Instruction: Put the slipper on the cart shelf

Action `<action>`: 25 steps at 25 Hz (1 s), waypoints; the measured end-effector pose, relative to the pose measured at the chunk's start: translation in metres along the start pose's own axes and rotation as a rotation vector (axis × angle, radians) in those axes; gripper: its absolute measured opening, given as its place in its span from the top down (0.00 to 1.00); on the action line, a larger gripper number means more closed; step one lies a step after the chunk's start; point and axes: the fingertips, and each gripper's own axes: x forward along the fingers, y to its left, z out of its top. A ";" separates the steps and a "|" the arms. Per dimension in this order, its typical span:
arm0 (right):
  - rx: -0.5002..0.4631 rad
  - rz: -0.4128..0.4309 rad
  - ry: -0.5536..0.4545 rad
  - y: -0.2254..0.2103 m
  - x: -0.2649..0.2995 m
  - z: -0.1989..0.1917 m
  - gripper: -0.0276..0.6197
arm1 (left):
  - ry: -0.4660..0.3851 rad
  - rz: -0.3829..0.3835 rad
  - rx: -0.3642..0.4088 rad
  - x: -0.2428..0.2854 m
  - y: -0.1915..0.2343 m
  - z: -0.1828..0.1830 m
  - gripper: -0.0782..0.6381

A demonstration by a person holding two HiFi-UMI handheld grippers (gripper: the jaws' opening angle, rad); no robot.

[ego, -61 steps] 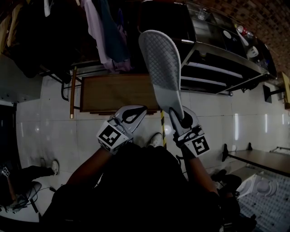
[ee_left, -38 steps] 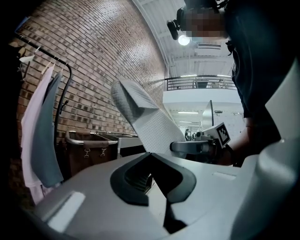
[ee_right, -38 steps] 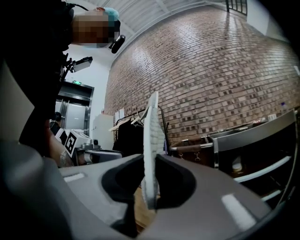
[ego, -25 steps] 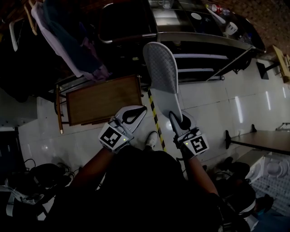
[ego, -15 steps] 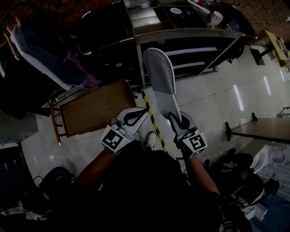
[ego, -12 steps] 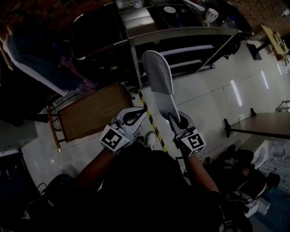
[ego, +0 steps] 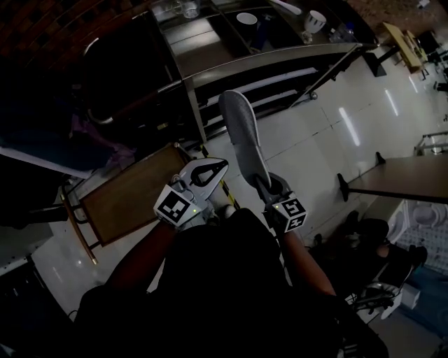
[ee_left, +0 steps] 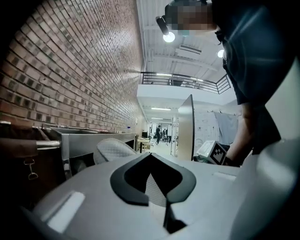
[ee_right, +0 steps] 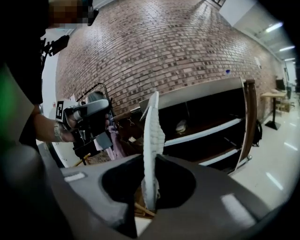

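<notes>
A pale grey slipper (ego: 241,133) stands on end, heel down, with my right gripper (ego: 262,184) shut on its heel. Seen edge-on in the right gripper view, the slipper (ee_right: 152,140) rises between the jaws, which press on both its sides. Ahead of it stands the metal cart (ego: 273,61) with dark open shelves (ee_right: 206,133). My left gripper (ego: 220,166) hangs beside it at the left, shut, its tips meeting on nothing. In the left gripper view the slipper's toe (ee_left: 114,149) shows past the left gripper (ee_left: 165,206).
A bowl (ego: 246,19) and a cup (ego: 315,21) sit on the cart's top. A low wooden rack (ego: 126,203) lies at the left, under hanging clothes (ego: 98,133). Yellow-black tape (ego: 225,190) marks the tiled floor. A table (ego: 399,178) stands at the right.
The view has swung round: the cart now lies straight ahead and nearer, and the wooden rack has slid down to the left. The slipper stays held upright in the right gripper.
</notes>
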 end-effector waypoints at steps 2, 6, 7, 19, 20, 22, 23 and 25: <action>0.096 0.022 0.040 -0.009 0.016 -0.011 0.86 | -0.011 0.002 -0.002 0.005 0.012 -0.001 0.88; 0.258 0.068 0.077 -0.029 0.046 -0.021 0.86 | 0.004 0.012 -0.007 0.012 0.027 -0.008 0.89; 0.284 0.088 0.083 -0.034 0.054 -0.020 0.86 | 0.012 0.020 -0.007 0.015 0.032 -0.011 0.89; 0.507 0.346 0.223 -0.092 0.170 0.006 0.86 | 0.049 0.207 -0.024 0.078 0.103 -0.033 0.88; 0.527 0.357 0.238 -0.097 0.182 0.005 0.86 | 0.053 0.213 -0.026 0.084 0.107 -0.035 0.88; 0.561 0.381 0.267 -0.104 0.207 0.003 0.86 | 0.058 0.227 -0.029 0.093 0.114 -0.038 0.88; 0.579 0.391 0.276 -0.107 0.219 0.002 0.86 | 0.061 0.234 -0.029 0.097 0.117 -0.040 0.88; 0.617 0.402 0.282 -0.112 0.240 0.002 0.86 | 0.072 0.248 -0.029 0.103 0.123 -0.043 0.88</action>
